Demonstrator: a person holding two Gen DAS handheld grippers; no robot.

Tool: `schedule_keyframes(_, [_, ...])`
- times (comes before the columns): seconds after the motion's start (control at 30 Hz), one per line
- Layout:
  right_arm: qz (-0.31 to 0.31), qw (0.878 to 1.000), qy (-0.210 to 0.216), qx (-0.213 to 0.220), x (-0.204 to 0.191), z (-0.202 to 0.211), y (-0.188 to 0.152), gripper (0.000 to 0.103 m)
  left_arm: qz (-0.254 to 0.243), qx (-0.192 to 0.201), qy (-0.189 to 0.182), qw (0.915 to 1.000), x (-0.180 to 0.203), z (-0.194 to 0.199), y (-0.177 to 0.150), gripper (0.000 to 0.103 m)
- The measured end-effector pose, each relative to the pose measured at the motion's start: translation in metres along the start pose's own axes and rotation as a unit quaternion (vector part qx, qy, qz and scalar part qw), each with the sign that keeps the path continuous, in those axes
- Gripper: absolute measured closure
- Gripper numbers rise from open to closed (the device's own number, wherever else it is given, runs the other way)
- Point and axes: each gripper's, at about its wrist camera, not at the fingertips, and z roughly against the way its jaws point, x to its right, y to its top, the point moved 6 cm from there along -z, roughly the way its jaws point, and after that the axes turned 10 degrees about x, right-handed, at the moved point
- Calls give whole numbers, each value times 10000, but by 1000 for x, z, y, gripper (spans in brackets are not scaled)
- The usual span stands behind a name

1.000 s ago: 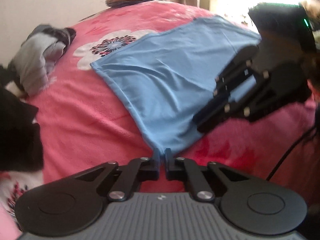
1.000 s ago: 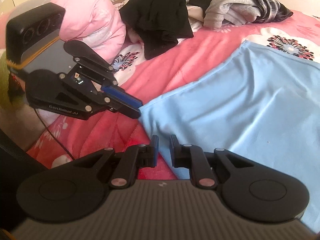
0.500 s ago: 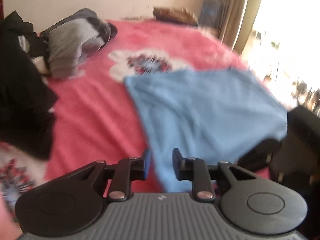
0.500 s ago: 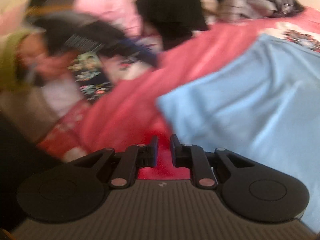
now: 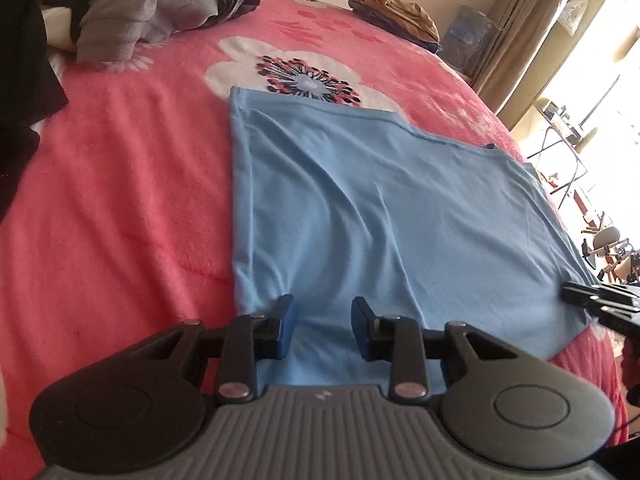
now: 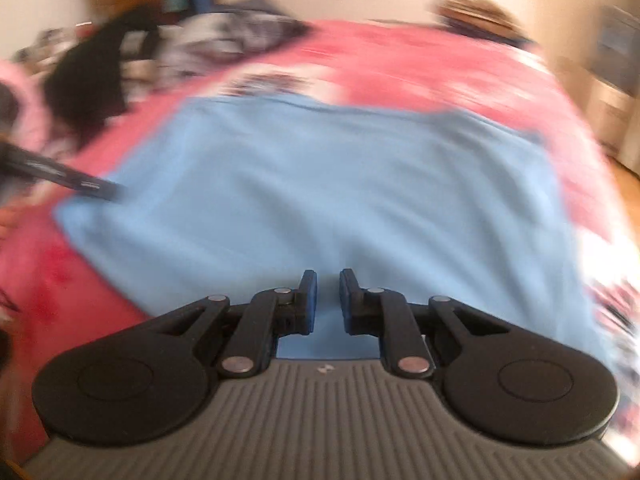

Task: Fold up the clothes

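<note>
**Blue garment lying flat, both tongs hovering at its near edge**

The light blue cotton garment (image 5: 360, 216) is lying spread out on the pink fleece blanket with white flower prints (image 5: 120, 200), folded into a broad, roughly rectangular panel with soft creases running down it.

The left tongs (image 5: 322, 320) are sitting over the near left corner of the blue garment, their jaws opening, with the blue-padded fingers (image 5: 285, 326) standing clearly apart. Cloth is showing in the gap between them, but the pads are not pressing on it.

The right tongs (image 6: 324, 300) are hanging over the near edge of the same garment, seen in the right wrist view through heavy blur. Their jaws are closing, yet a narrow gap is still showing between the pads, and nothing is pinched there. In the left wrist view these tongs are poking in at the far right, by the garment's right corner (image 5: 600, 300).

Beyond the left tongs and to their left, a heap of grey and dark clothes (image 5: 152, 12) is resting on the blanket. Straight ahead at the far edge of the bed, a folded brown garment (image 5: 396, 16) is lying, with beige curtains (image 5: 516, 28) hanging to its right.
</note>
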Motion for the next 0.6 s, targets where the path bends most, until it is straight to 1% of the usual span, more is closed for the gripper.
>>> schedule_keyframes(0.03, [-138, 9997, -189, 34, 21, 11, -5, 98, 29, 1, 4, 10000, 0, 0, 0, 70])
schedule_keyframes(0.13, [-284, 9954, -906, 129, 65, 34, -10, 98, 65, 22, 32, 10000, 1, 2, -1, 69])
schedule_keyframes(0.17, [-266, 9926, -1178, 147, 78, 40, -11, 98, 76, 36, 34, 10000, 1, 1, 0, 68])
schedule_keyframes(0.2, [-381, 9892, -1397, 219, 89, 47, -10, 96, 84, 51, 33, 9999, 2, 1, 0, 67])
schedule_keyframes(0.27, [-531, 9862, -1533, 335, 101, 52, -7, 95, 93, 82, 26, 9999, 3, 0, 0, 61])
schedule_keyframes(0.3, [-549, 9868, -1472, 397, 100, 52, -4, 95, 84, 90, 20, 9999, 4, 0, 0, 60])
schedule_keyframes(0.37, [-557, 9909, -1144, 437, 92, 48, -2, 95, 52, 93, 11, 9999, 7, -1, 0, 55])
schedule_keyframes(0.4, [-560, 9926, -973, 454, 88, 47, -1, 95, 39, 89, 11, 10000, 7, -1, 0, 54])
schedule_keyframes(0.43, [-515, 9930, -1006, 344, 89, 45, -5, 97, 26, 86, 11, 10000, 8, -1, 0, 53])
schedule_keyframes(0.5, [-409, 9927, -1133, 87, 94, 41, -15, 97, -22, 84, 18, 10000, 9, -1, -1, 53])
schedule_keyframes(0.53, [-598, 9891, -1342, 98, 105, 47, -18, 95, -45, 87, 19, 10000, 10, -1, -1, 53])
schedule_keyframes(0.6, [-1044, 9780, -1800, 159, 129, 60, -23, 94, -89, 92, 21, 9999, 10, -1, -1, 53])
